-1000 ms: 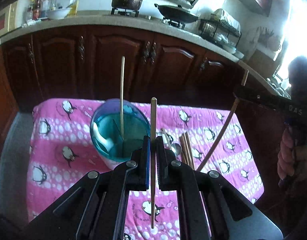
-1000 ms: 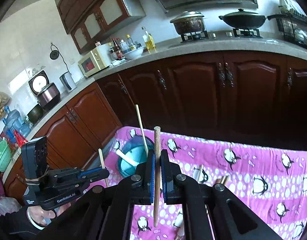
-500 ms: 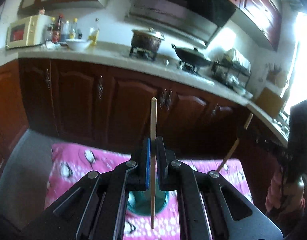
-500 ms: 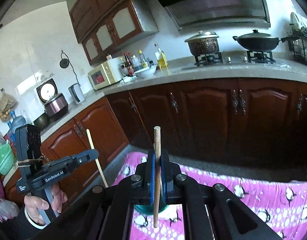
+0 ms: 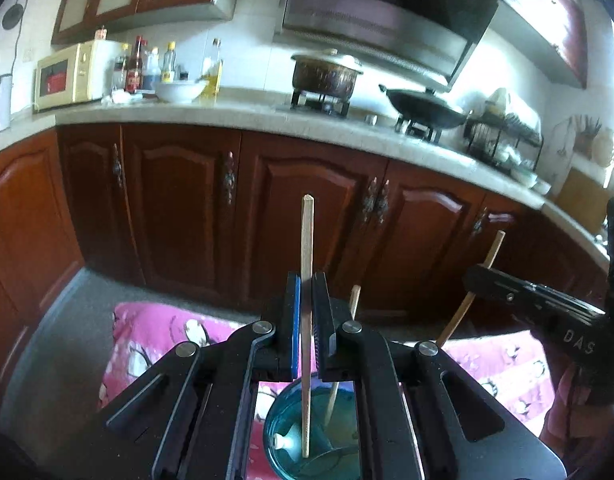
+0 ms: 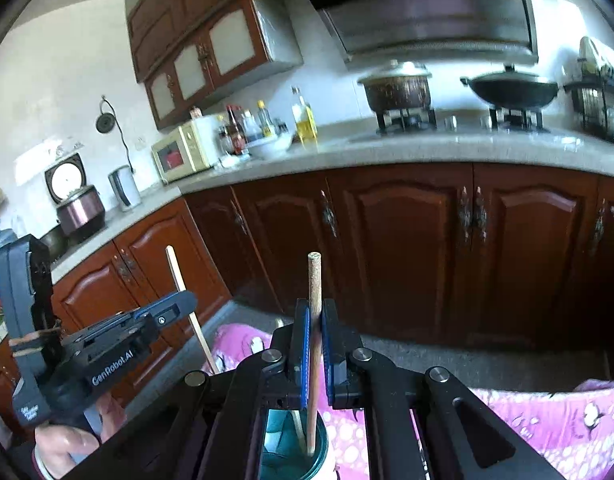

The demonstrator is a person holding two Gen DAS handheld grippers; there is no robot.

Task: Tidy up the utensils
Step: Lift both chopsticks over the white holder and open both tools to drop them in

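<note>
Surface: a table under a pink penguin-print cloth stood before dark wooden base cabinets.
Room: a kitchen; pale worktop carrying a cream microwave, a cluster of bottles, a white bowl, a lidded pot and a black wok on burners, a dish rack at the far right; a range hood above.
Container: a teal cup stood on the cloth, close under both tools.
Contents: one chopstick leaned inside it; a white object lay low in the cup, identity unclear.
Left gripper: jaws closed tight on a pale flat-sided chopstick, held upright, its lower end reaching down inside the cup's rim as seen from the left wrist view.
Right gripper: jaws closed tight on a round brown chopstick, upright, its lower tip over or within the cup mouth; contact with the cup could not be told.
Hands: a hand gripped the left tool's handle.
</note>
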